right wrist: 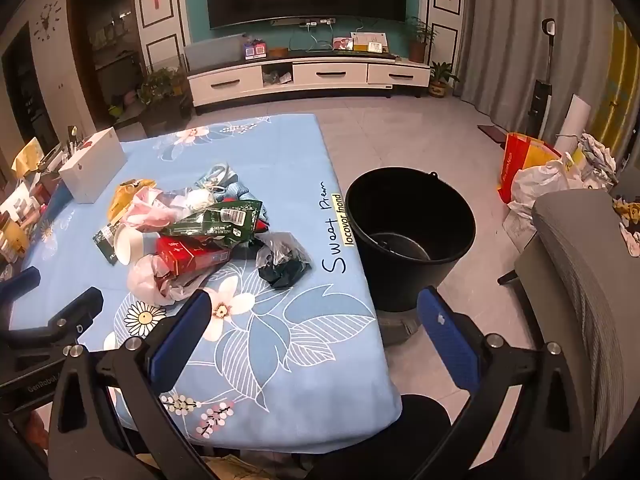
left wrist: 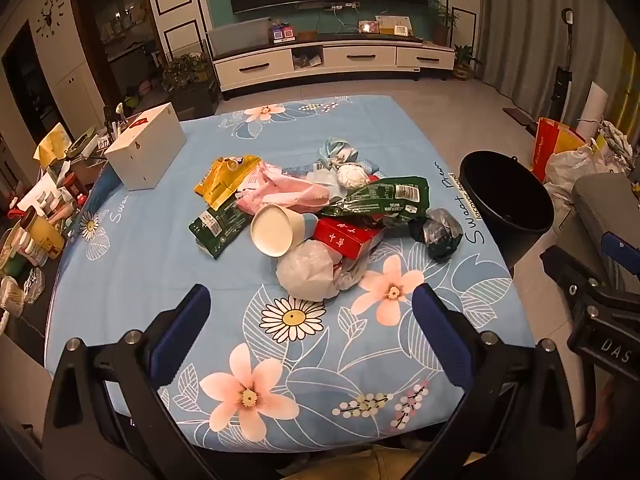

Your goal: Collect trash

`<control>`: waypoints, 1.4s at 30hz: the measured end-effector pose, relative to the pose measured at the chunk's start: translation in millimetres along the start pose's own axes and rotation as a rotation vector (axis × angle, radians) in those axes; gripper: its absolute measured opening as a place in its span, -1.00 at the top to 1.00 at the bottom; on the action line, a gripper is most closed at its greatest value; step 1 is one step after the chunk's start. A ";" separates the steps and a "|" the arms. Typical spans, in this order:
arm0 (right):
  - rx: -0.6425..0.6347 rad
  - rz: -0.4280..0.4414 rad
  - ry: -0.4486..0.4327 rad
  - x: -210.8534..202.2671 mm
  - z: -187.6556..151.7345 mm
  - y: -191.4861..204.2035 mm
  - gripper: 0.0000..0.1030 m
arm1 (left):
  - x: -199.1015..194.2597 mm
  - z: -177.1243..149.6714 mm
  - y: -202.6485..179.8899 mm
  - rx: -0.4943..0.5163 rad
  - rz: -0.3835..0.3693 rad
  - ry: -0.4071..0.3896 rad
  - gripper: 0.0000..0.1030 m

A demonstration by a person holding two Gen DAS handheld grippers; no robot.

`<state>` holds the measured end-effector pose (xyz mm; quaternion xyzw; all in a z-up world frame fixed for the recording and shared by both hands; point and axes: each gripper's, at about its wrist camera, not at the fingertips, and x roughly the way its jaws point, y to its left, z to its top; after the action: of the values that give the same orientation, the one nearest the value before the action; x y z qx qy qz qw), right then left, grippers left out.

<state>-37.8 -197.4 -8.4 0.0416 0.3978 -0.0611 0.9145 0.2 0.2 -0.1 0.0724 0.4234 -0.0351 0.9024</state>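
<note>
A heap of trash lies mid-table on the blue flowered cloth (left wrist: 160, 272): a paper cup (left wrist: 276, 230) on its side, a red box (left wrist: 348, 238), a green wrapper (left wrist: 384, 198), a yellow packet (left wrist: 228, 182), pink plastic (left wrist: 280, 196), a clear bag (left wrist: 310, 270) and a dark crumpled bag (left wrist: 440, 234). The black bucket (right wrist: 408, 236) stands on the floor right of the table. My left gripper (left wrist: 312, 304) hangs open just short of the heap. My right gripper (right wrist: 316, 312) is open over the table's near right corner, nothing between its fingers.
A white box (left wrist: 146, 148) sits at the table's back left. Jars and clutter (left wrist: 36, 236) crowd a side surface on the left. A grey chair (right wrist: 580, 280) stands right of the bucket, with bags (right wrist: 536, 172) beyond. A TV cabinet (left wrist: 332, 62) lines the far wall.
</note>
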 end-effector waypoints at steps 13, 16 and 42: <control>-0.003 -0.010 0.002 0.1 -0.3 0.7 -0.95 | -0.2 -0.1 0.1 0.001 0.000 -0.006 -0.95; -0.002 -0.013 0.001 -2.9 -0.2 0.0 -0.95 | -2.4 2.4 -0.8 0.002 0.000 -0.004 -0.95; -0.002 -0.014 -0.007 -6.9 2.0 -1.1 -0.95 | 0.4 1.8 -7.2 0.006 0.000 -0.005 -0.95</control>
<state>-41.2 -198.2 -2.1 0.0375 0.3948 -0.0673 0.9155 1.0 -7.2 0.1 0.0749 0.4208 -0.0363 0.9033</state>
